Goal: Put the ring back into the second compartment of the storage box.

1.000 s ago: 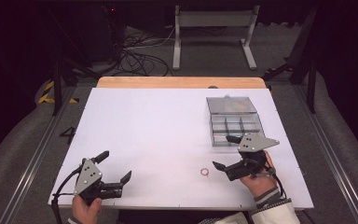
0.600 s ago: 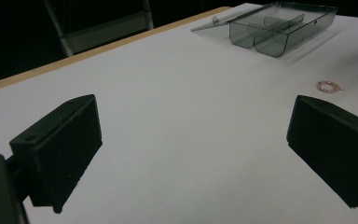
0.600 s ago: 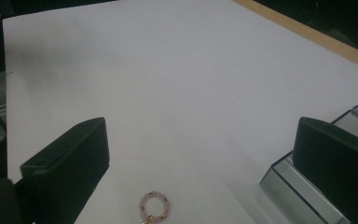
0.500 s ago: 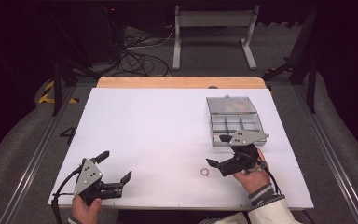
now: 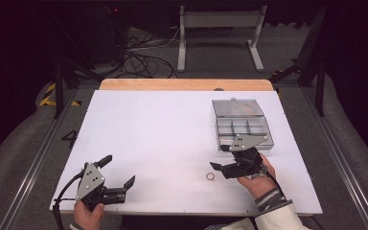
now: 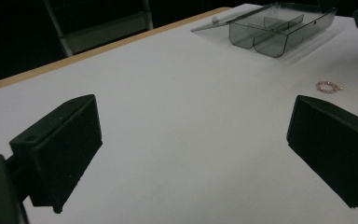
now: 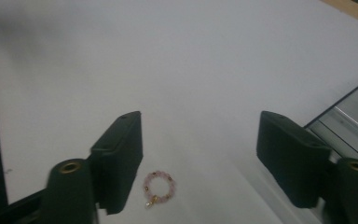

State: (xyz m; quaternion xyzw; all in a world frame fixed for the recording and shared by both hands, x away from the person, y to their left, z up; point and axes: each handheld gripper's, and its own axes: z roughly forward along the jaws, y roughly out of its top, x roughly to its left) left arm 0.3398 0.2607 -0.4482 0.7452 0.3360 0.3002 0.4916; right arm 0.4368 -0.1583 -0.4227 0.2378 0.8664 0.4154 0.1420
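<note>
Right now the right gripper (image 5: 222,158) is reaching for a tiny bead ring (image 5: 211,177) that lies flat on the white surface (image 5: 163,134). Its jaws are wide open and hold nothing. In the right gripper view the bead ring (image 7: 159,188) sits low down, close to the left jaw, not in the middle of the gap, and it touches neither jaw.

A clear box (image 5: 243,125) with little rooms stands open just past this gripper, lid laid back. It looks like the ring may be meant to go in there.

The left gripper (image 5: 117,171) waits far off near the front edge, jaws open and empty too.

Next, I think the right gripper should slide a bit so the ring sits between both jaws, then go down and close softly. The ring is small and thin, so it could slip away.
</note>
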